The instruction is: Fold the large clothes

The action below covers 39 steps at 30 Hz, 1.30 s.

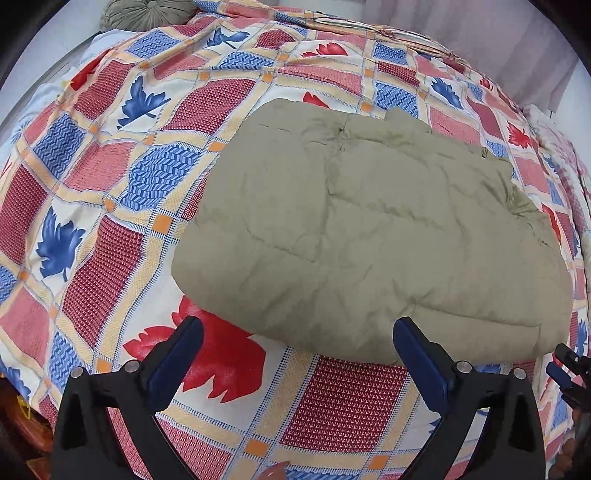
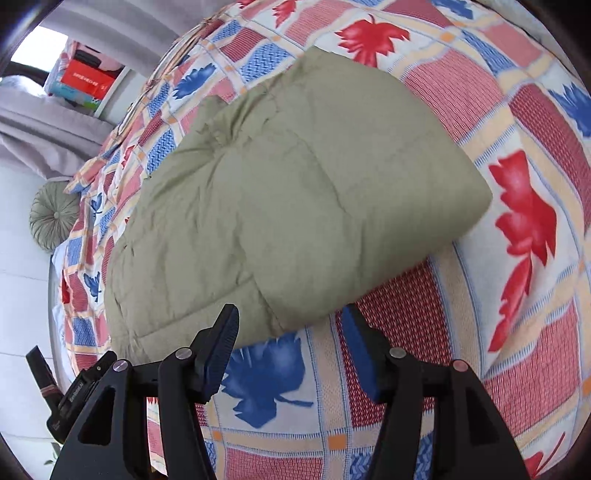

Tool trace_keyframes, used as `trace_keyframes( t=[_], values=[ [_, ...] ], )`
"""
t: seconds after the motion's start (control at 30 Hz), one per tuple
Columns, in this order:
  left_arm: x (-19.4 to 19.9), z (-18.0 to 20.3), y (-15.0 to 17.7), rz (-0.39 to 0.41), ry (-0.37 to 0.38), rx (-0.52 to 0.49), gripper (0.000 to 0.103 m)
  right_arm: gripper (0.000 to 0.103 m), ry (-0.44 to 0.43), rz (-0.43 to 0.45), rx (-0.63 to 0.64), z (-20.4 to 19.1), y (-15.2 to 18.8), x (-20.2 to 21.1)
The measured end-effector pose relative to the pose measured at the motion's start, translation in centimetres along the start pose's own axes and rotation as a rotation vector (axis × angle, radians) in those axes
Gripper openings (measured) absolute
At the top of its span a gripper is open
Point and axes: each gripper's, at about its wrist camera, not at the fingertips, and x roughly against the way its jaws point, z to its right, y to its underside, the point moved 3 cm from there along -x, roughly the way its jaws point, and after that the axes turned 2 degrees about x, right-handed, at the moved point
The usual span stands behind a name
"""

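The folded olive padded garment (image 1: 369, 229) lies flat on the patterned bed cover (image 1: 110, 184). Near its front edge, the left claw (image 1: 299, 332) and right claw (image 2: 291, 321) both gape, holding nothing.

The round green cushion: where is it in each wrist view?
Left wrist: round green cushion at the top left edge, beyond the bedspread.
Right wrist: cushion at the left edge, mid-height.
Shared landmark: the folded olive garment on the bedspread.
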Motion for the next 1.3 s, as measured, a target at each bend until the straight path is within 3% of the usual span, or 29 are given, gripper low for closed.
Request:
trace_keyframes(
  t=[0.07,0.2,0.43,0.5,0.6,0.73,0.87,1.1,1.2,1.3],
  values=[
    [-0.4,-0.2,0.2,-0.025,0.003,0.007,0.103,0.063,-0.004,-0.003,-0.013,0.3,0.4,0.0],
    [-1.3,-0.2,0.6,-0.064,-0.004,0.014,0.103,0.079,-0.027,-0.009,-0.046,0.8,1.0,-0.2],
    [-2.4,-0.4,1.3,-0.083,-0.03,0.01,0.103,0.084,-0.126,-0.039,-0.168,2.2,1.5,-2.1],
    [-2.5,-0.5,1.4,-0.08,-0.037,0.0,0.103,0.103,-0.149,-0.045,-0.191,2.4,1.6,-2.6],
    [-2.6,-0.6,1.3,-0.086,-0.02,0.002,0.103,0.103,-0.173,-0.035,-0.218,2.5,1.8,-3.0],
    [-3.2,-1.7,1.1,-0.103,0.045,0.054,0.103,0.103,-0.184,-0.049,-0.212,2.1,1.6,-3.5],
    [-4.3,-3.8,1.1,-0.155,0.241,0.207,0.103,0.103,-0.199,-0.057,-0.22,2.0,1.0,-3.9],
    [-6.1,-6.6,1.5,-0.201,0.496,0.4,0.103,0.103,-0.251,-0.073,-0.257,2.6,0.9,-4.4],
    [-8.2,-6.8,1.7,-0.256,0.515,0.436,0.103,0.103,-0.281,-0.079,-0.273,2.8,0.9,-4.6],
    [-8.7,-6.3,0.8,-0.224,0.533,0.425,0.103,0.103,-0.296,-0.075,-0.283,2.9,0.5,-5.1]
  ],
)
